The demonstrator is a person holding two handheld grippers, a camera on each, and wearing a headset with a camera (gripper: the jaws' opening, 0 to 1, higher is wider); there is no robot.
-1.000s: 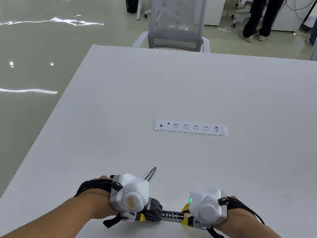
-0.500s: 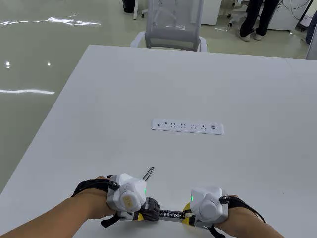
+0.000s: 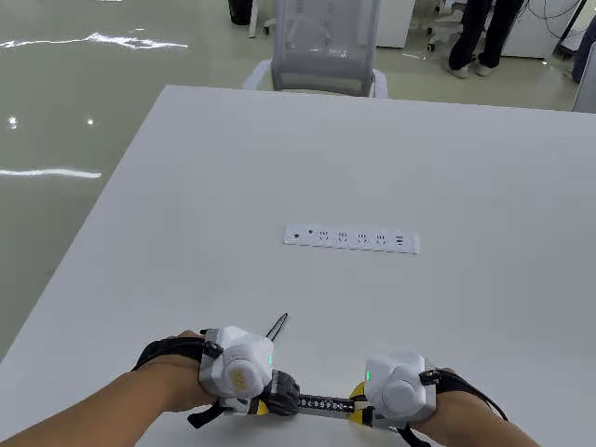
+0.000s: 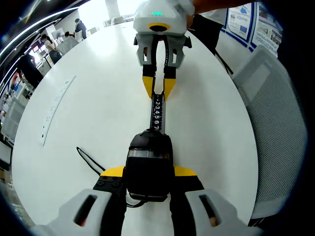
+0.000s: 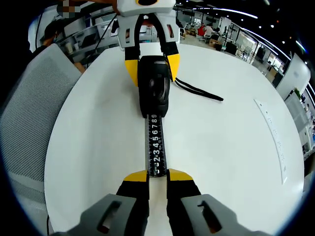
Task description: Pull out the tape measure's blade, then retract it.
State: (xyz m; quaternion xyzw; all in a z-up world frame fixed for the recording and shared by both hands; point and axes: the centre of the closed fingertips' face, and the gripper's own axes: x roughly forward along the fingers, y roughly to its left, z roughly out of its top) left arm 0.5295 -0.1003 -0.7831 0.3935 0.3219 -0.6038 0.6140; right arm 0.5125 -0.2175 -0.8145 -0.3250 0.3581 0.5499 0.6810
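Desk [image 3: 186, 233]: I'm looking down on its white top.
Power strip [image 3: 351, 239]: white, lying flat mid-desk.
Chair [image 3: 324, 42]: grey mesh, standing at the desk's far edge.
Person [image 3: 475, 33]: I'm seeing legs standing beyond.

The only readable marks are the numbers on the tape measure's blade [image 5: 155, 147]. In the right gripper view, at the centre of the frame, white digits on the black strip run 2, 3, 4, 5, 6, 7, 8, 9, with 2 lowest and 9 just below the black case [image 5: 153, 86]. In the left gripper view it shows 2, 3, 4, 5, 6, 7, with 2 uppermost and 7 next to the case. No brand can be read on the case. In the head view the blade's marks are too small to read, as is any print on the power strip [image 3: 351, 239]. Posters [image 4: 246, 19] at the upper right of the left gripper view carry print too small to make out.
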